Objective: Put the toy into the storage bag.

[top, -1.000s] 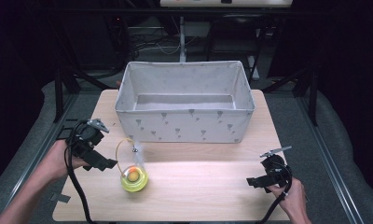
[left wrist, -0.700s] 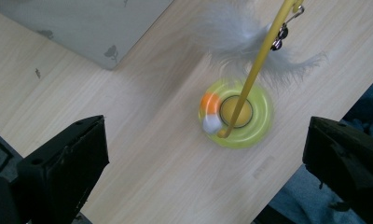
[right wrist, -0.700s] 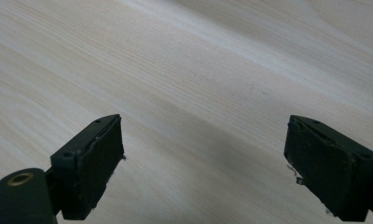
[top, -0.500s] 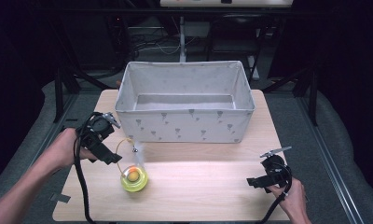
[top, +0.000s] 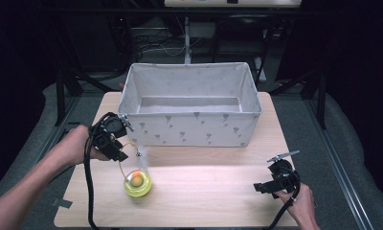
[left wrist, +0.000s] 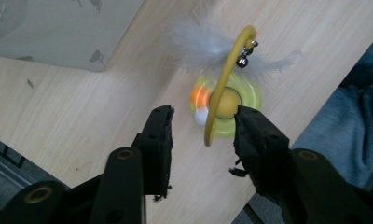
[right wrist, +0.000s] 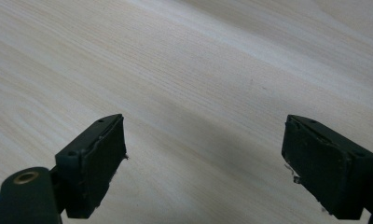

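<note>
A cat toy with a yellow-green round base [top: 138, 184] stands on the wooden table [top: 218, 187]. It holds an orange ball [left wrist: 199, 95], and a thin yellow wire arch [left wrist: 231, 56] carries a grey feather [left wrist: 194, 44] and small bells. My left gripper [top: 121, 154] hovers just left of and above the toy. Its jaws have just been closing. In the left gripper view the left gripper [left wrist: 204, 116] has the wire's lower end between its jaws, close to the right one, with a gap left at the other. My right gripper [top: 259, 188] rests at the table's near right, and the right gripper [right wrist: 203, 158] stands wide open over bare wood.
A large grey fabric bin [top: 194, 129] with small printed marks takes up the back half of the table, right behind the toy. Its corner [left wrist: 58, 32] lies close to the left gripper. Dark metal frames and floor surround the table.
My left gripper has moved right toward the toy and the bin, and its jaws have narrowed around the wire. The right gripper has stayed put.
</note>
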The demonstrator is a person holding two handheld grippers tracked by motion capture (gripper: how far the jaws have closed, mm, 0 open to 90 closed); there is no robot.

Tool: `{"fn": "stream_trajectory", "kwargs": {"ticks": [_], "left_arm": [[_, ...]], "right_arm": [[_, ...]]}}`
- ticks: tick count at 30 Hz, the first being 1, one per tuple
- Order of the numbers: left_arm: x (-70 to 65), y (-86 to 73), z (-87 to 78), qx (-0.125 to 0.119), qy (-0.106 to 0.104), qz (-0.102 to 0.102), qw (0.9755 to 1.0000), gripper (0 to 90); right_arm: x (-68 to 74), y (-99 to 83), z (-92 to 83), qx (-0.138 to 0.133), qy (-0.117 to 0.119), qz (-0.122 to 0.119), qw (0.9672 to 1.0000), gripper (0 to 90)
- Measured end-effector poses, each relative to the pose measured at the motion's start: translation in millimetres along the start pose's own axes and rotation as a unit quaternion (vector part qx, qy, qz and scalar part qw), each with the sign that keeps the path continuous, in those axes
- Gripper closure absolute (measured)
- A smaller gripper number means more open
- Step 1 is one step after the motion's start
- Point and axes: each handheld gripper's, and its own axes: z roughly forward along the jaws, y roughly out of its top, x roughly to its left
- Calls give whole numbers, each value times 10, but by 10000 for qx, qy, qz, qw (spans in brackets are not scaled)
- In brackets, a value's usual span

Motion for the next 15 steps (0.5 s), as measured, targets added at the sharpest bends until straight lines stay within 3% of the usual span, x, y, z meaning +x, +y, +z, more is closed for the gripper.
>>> {"fn": "stream_trajectory", "kwargs": {"ticks": [5, 15], "left_arm": [[10, 1, -13, 50, -48, -59, 10000, 699], [-4, 4, -29, 113, -42, -153, 9998, 847]], "right_arm": [[-12, -7, -13, 32, -42, 10, 10000, 131], [-17, -12, -8, 22, -12, 39, 10000, 131]]}}
